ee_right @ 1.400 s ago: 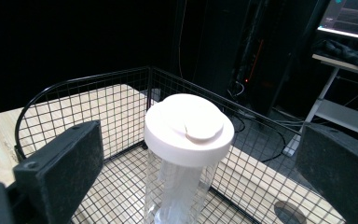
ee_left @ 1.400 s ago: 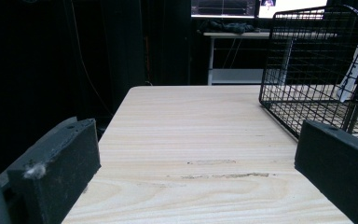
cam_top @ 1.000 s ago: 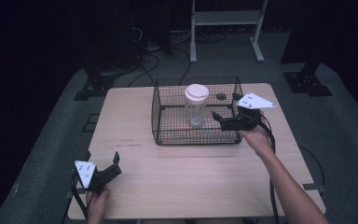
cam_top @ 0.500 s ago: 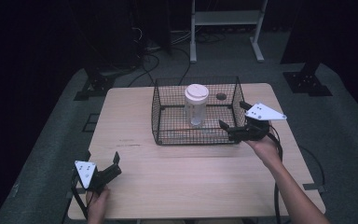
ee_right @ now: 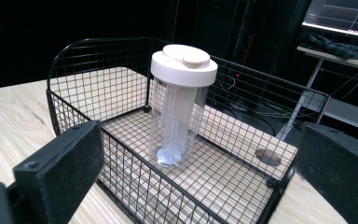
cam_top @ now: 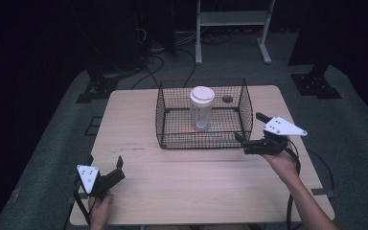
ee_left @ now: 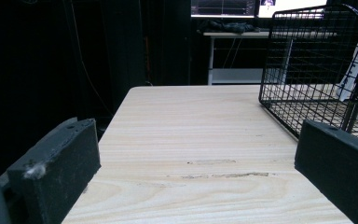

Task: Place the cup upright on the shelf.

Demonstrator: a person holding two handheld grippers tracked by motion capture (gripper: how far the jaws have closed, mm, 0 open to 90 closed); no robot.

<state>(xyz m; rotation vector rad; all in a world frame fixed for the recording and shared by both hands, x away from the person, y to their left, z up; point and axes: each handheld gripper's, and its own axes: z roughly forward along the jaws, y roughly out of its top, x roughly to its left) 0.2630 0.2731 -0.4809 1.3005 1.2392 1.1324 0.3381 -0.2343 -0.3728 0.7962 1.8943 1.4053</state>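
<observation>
1. I judge the step in hand to be reaching for the jar (cam_top: 201, 108), a clear container with a white lid (ee_right: 184, 64), which stands upright inside the wire basket (cam_top: 245, 111) near the middle of the bench (cam_top: 134, 120).
2. My right claw (cam_top: 250, 132) sits just outside the basket's right wall, its jaws set wide apart and empty. In the right gripper view the jar stands beyond the near mesh, between the two jaws.
3. To do this well I would lift the right claw above the rim first, since the mesh blocks a straight approach from the side.
4. I would then come down over the jar with the jaws wide enough to pass the lid, and close on the clear body just below it, where the lid's overhang should guard against slipping.
5. I would keep the jar upright when lifting and clear the rim fully before moving sideways, as a snag on the wire could tip the basket.
6. My left claw (cam_top: 106, 168) rests at the near left corner of the bench, jaws apart and holding nothing. It could steady the basket if it shifts.
7. Count: one jar, one lid, one basket, two claws, one bench. A small dark round spot (cam_top: 227, 99) lies on the bench behind the basket; I cannot tell what it is.
</observation>
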